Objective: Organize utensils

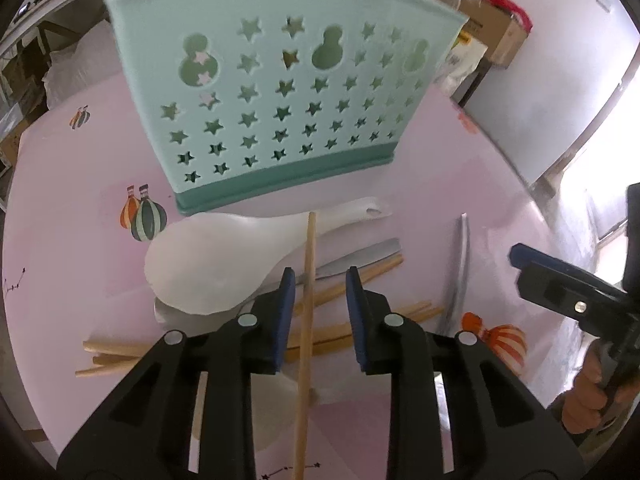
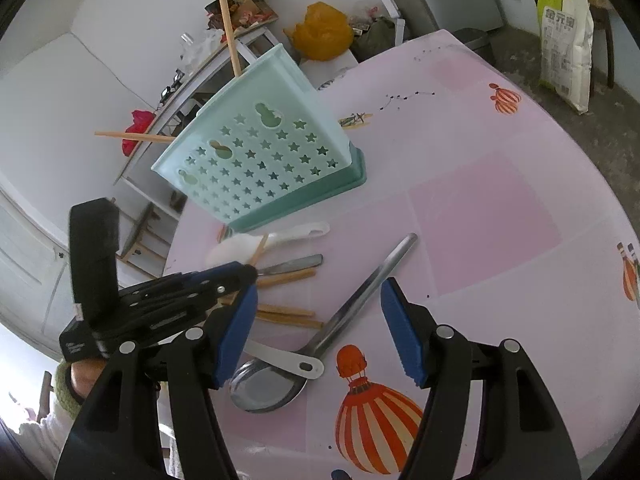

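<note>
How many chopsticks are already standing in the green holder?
2. In the right wrist view, one chopstick sticks up above the green holder, and one chopstick pokes out sideways at its left end. More could be hidden inside.

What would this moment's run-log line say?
left gripper: open around chopstick | right gripper: open above metal spoon | holder: two chopsticks in

Bare tablecloth (image 2: 500,216) lies open right of the utensil pile (image 2: 288,280); the holder (image 2: 260,160) blocks behind.
</note>
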{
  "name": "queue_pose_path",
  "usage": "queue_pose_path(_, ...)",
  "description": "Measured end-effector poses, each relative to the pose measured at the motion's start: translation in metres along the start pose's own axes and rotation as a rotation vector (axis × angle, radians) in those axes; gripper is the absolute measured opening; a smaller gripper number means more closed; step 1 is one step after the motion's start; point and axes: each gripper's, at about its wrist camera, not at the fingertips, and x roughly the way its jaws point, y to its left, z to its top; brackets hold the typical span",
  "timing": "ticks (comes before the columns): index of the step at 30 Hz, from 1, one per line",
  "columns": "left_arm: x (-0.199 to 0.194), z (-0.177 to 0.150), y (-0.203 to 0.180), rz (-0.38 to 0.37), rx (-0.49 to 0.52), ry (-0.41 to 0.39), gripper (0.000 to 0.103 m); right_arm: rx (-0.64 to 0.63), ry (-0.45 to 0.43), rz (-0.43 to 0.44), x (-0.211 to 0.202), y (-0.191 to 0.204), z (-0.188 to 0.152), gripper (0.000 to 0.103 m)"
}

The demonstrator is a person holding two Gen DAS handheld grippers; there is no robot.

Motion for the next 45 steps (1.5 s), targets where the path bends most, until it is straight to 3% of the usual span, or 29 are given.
queue_pose_path(9,0.020,0.011,-0.001,0.056,0.027,0.031,0.012,0.012,0.001,0.014,0.001,-0.004,0.000,0.063)
queue_pose_path(13,0.021,0.015,0.000,0.058,0.021,0.029,0.005,0.010,0.000,0.016,0.001,-0.003,0.000,0.063)
queue_pose_path(19,0.015,0.020,0.005,0.032,-0.010,0.000,0.004,0.010,-0.001,0.015,0.001,-0.003,0.001,0.063)
queue_pose_path(26,-0.042,0.026,0.031,0.003,-0.094,-0.139,0.004,0.001,-0.016,0.014,-0.005,-0.001,0.004,0.063)
queue_pose_path(32,-0.118,0.003,0.066,0.023,-0.209,-0.302,0.004,-0.047,-0.029,0.002,-0.010,0.011,0.005,0.063)
queue_pose_path(35,-0.157,-0.018,0.081,0.052,-0.269,-0.394,0.004,-0.123,-0.023,0.010,-0.008,0.029,0.008,0.062)
queue_pose_path(39,-0.195,-0.046,0.107,0.078,-0.362,-0.500,0.004,-0.306,0.029,0.053,0.003,0.073,0.011,0.053)
queue_pose_path(45,-0.218,-0.086,0.136,0.066,-0.462,-0.562,0.004,-0.720,0.147,0.087,0.049,0.162,-0.004,0.045)
